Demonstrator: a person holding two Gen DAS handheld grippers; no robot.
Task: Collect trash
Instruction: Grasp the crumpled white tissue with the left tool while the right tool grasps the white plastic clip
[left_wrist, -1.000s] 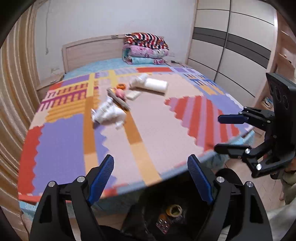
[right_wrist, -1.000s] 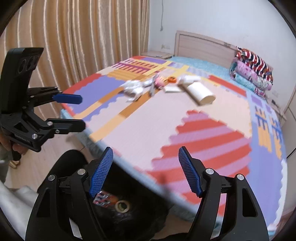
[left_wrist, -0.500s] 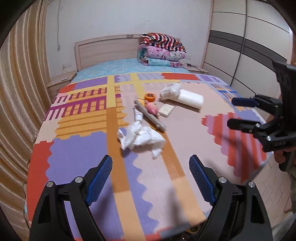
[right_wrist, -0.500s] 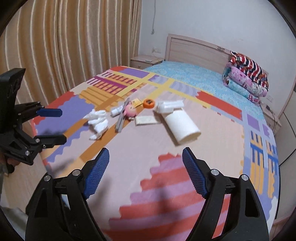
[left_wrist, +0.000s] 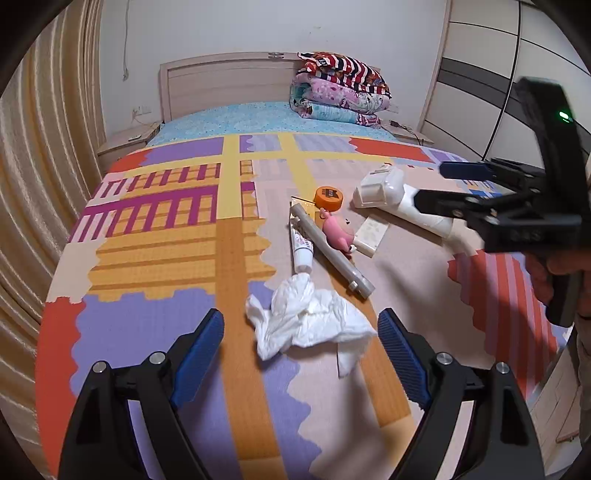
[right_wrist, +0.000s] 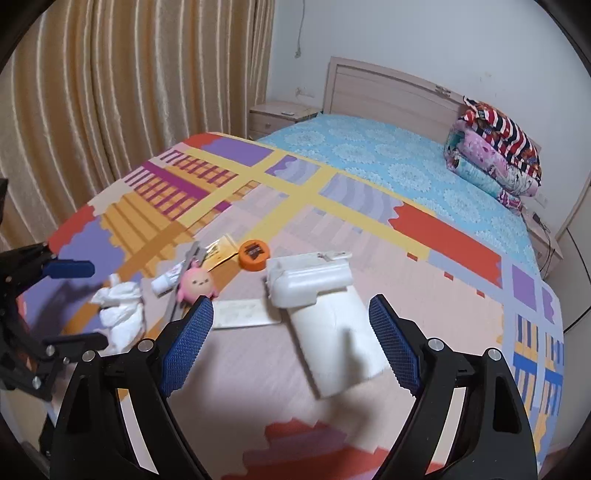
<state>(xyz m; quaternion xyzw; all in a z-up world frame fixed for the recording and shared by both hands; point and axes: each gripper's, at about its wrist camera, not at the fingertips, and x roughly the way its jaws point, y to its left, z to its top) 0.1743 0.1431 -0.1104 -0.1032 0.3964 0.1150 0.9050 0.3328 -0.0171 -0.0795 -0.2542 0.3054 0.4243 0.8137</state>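
The left tongs (left_wrist: 300, 343) stand wide apart with nothing gripped, framing a crumpled white paper tissue (left_wrist: 308, 321) that lies on the patchwork foam mat (left_wrist: 155, 236) covering the bed. The right tongs (right_wrist: 291, 334) have just been opening and are also apart and empty, hovering above a white plastic bottle (right_wrist: 325, 314) lying on its side. Between tissue and bottle lie a small white tube (left_wrist: 302, 248), a grey rod (left_wrist: 332, 251), a pink round toy figure (right_wrist: 197, 282), a flat white packet (right_wrist: 242, 313) and an orange round cap (right_wrist: 253, 254). Folded patterned quilts (left_wrist: 340, 90) are stacked by the wooden headboard (left_wrist: 221, 85).
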